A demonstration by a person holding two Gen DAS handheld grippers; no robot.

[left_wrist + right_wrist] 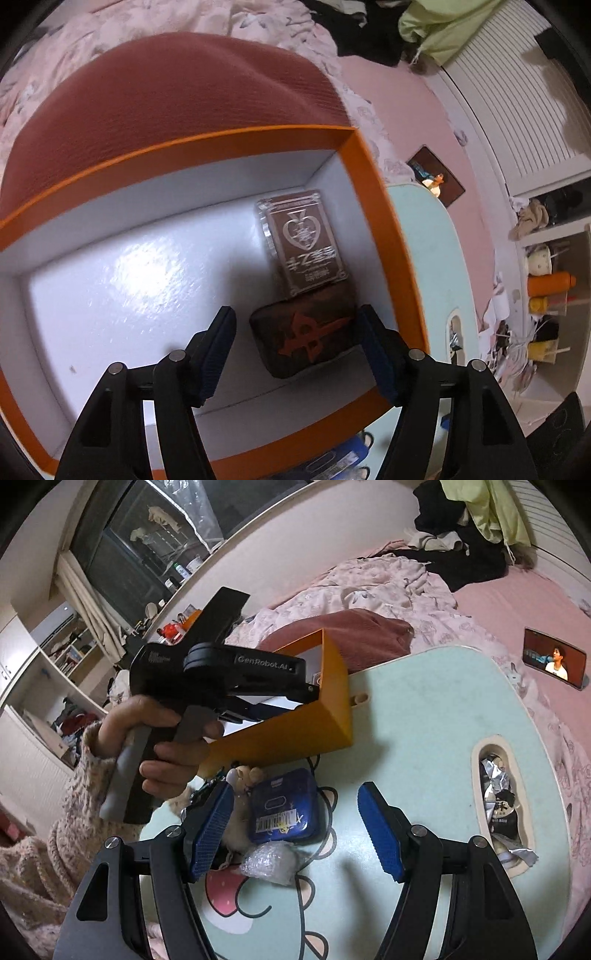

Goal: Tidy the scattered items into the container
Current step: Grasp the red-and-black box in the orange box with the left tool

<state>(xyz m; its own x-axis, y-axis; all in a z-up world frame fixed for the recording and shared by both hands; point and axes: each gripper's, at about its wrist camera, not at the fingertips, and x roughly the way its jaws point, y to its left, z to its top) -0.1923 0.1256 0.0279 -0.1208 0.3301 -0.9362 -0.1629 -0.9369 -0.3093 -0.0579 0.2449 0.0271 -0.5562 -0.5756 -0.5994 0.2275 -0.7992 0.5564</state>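
In the left wrist view I look down into an orange box with a white inside. A brown card deck in a clear case lies by its right wall. A dark tile with an orange sign lies just below it. My left gripper stands open around the tile, with white floor showing between the left pad and the tile. In the right wrist view my right gripper is open over a blue pouch, a small plush toy and a clear plastic wrap.
A hand holds the left gripper's body over the box on a pale blue cartoon table. A table slot holds wrappers. A red-brown cushion, pink bedding and a phone lie behind.
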